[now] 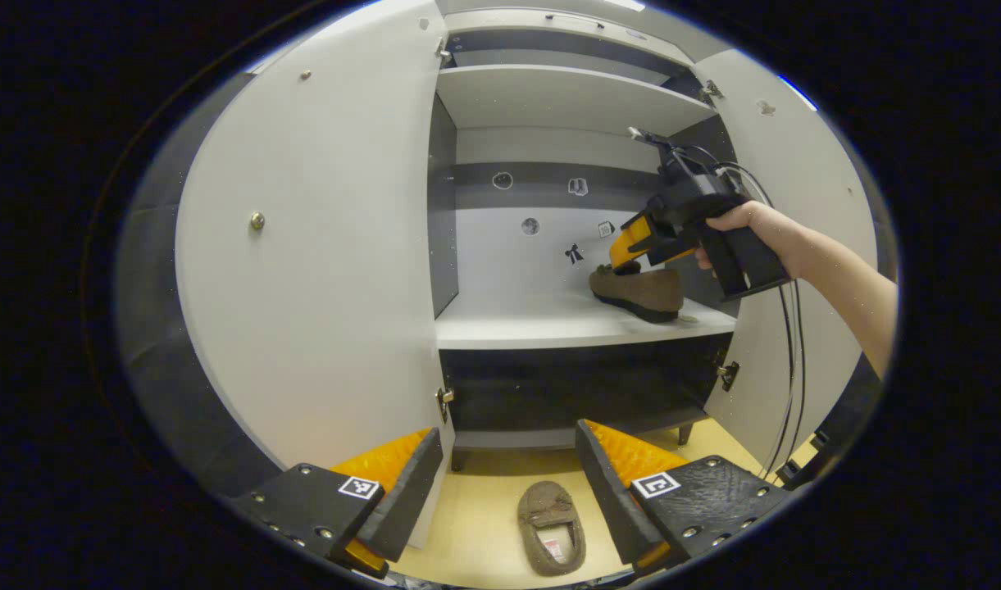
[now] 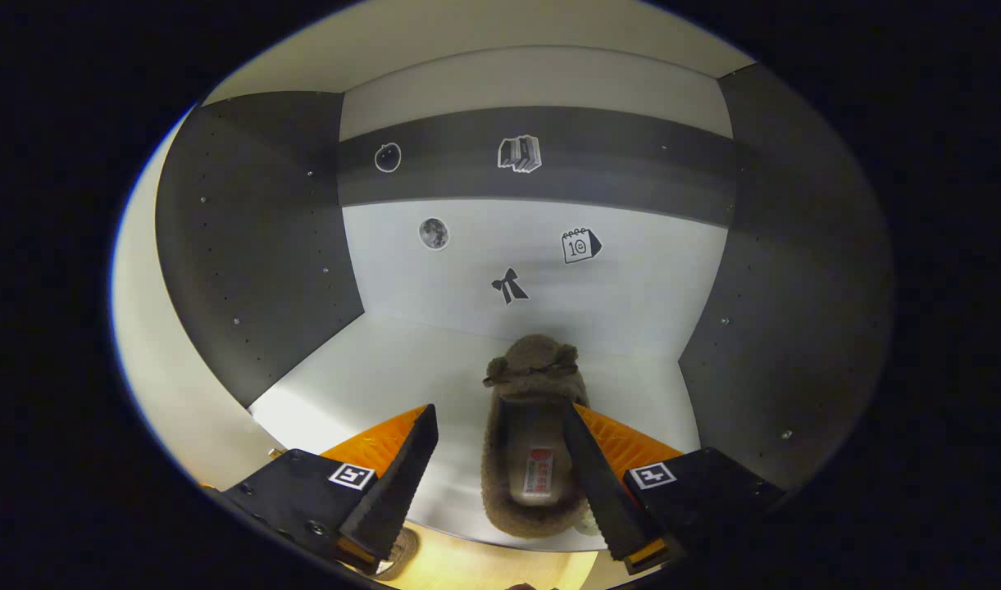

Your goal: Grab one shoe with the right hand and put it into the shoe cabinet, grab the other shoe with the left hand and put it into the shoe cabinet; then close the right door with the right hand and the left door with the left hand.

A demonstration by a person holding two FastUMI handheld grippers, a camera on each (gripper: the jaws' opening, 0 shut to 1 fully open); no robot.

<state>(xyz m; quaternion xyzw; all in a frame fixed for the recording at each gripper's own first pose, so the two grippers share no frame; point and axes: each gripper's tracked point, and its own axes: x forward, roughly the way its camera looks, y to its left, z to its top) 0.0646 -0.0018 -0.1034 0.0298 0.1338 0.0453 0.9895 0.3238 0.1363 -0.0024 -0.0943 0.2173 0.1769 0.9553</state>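
Observation:
The shoe cabinet stands with both doors swung wide. A brown fuzzy shoe (image 1: pixel 641 292) rests on the right part of the middle shelf (image 1: pixel 533 324). My right gripper (image 1: pixel 623 258), held by a hand, hovers at its heel end. In the right gripper view that shoe (image 2: pixel 533 385) lies toe-first toward the back wall; my right gripper (image 2: pixel 498 414) is open, one finger down inside the shoe's opening, the other off to its left and apart from it. The second brown shoe (image 1: pixel 551 524) lies on the floor below my open left gripper (image 1: pixel 508 430).
The left door (image 1: pixel 303 270) fills the left side and the right door (image 1: pixel 795 205) stands behind the person's forearm. Cables (image 1: pixel 791 369) hang from the right gripper down past the right door. Another shelf (image 1: pixel 566 94) sits above. The floor (image 1: pixel 475 508) is pale wood.

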